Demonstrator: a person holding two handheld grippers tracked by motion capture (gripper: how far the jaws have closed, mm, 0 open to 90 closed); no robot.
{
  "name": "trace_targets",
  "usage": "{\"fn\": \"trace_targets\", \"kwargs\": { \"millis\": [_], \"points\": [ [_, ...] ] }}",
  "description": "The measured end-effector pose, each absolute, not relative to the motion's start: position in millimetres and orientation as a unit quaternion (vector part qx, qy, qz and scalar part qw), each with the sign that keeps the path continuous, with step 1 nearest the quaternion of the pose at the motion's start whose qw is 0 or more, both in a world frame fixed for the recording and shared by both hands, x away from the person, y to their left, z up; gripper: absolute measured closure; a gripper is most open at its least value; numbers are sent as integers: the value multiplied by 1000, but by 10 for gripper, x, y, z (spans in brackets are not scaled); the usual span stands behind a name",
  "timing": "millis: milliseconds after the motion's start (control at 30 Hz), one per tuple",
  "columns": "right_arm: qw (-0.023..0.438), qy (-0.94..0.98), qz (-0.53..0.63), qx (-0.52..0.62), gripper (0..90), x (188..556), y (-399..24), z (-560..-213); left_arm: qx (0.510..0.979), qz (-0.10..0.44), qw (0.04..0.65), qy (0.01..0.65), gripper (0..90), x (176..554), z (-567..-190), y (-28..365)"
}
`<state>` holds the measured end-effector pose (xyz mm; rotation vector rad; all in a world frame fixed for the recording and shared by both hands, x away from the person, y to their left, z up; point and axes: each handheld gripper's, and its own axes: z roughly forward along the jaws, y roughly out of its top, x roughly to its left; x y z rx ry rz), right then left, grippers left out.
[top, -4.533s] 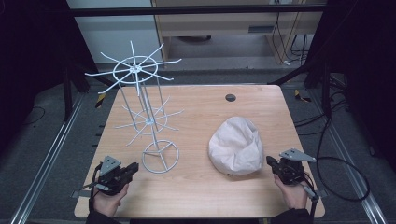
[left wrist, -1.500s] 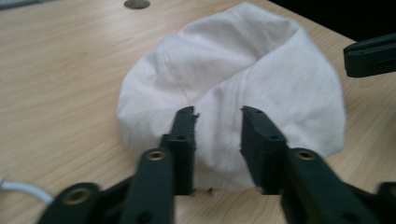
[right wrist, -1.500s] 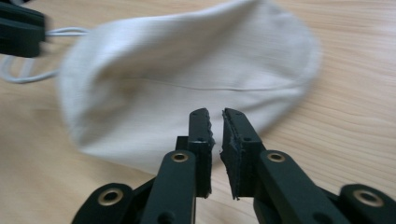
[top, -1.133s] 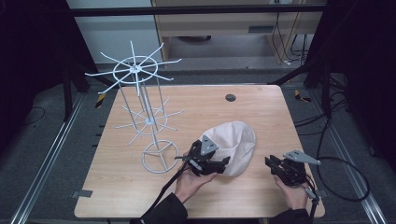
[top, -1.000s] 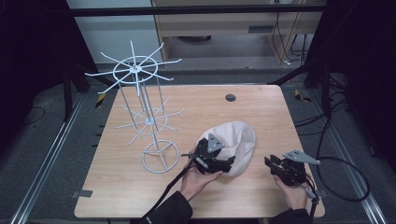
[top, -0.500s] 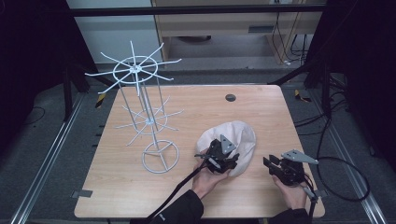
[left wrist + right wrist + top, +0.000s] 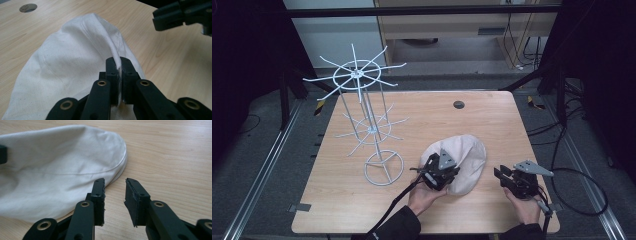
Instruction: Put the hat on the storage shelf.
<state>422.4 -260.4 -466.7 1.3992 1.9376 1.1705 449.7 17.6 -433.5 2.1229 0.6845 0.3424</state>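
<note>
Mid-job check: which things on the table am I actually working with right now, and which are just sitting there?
In the job:
- white cloth cap, a fold pinched in the left tool
- right tool, open beside the cap's edge
- likely the white wire rack, though untouched

Lying about:
- dark round disc at the table's far edge

We see a lab-like recording space: a bare wooden worktop (image 7: 492,107) inside a black metal frame (image 7: 422,10), floor rails (image 7: 259,185), and loose cables (image 7: 584,187).

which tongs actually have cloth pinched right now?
The left tongs: jaws shut on a raised fold of the white cloth cap. The right tongs stand open over bare table beside the cap.
</note>
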Motion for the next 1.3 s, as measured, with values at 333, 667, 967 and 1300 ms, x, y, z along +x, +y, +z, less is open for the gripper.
{"fn": "trace_targets", "kwargs": {
  "millis": [333, 667, 967, 1300],
  "points": [
    [236, 711, 441, 494, 658, 4311, -2507, -4643, 835, 123, 461, 273, 601, 4325, -4200, 465],
    [237, 704, 456, 491, 702, 4456, -2423, -4609, 807, 190, 464, 311, 727, 4058, -4175, 923],
    [219, 699, 475, 488, 900, 4697, -2296, -4504, 801, 174, 441, 366, 880, 4086, -4504, 1129],
    [215, 699, 492, 472, 900, 5081, -2048, -4533, 799, 160, 435, 384, 893, 4191, -4733, 1052]
  ]
}}
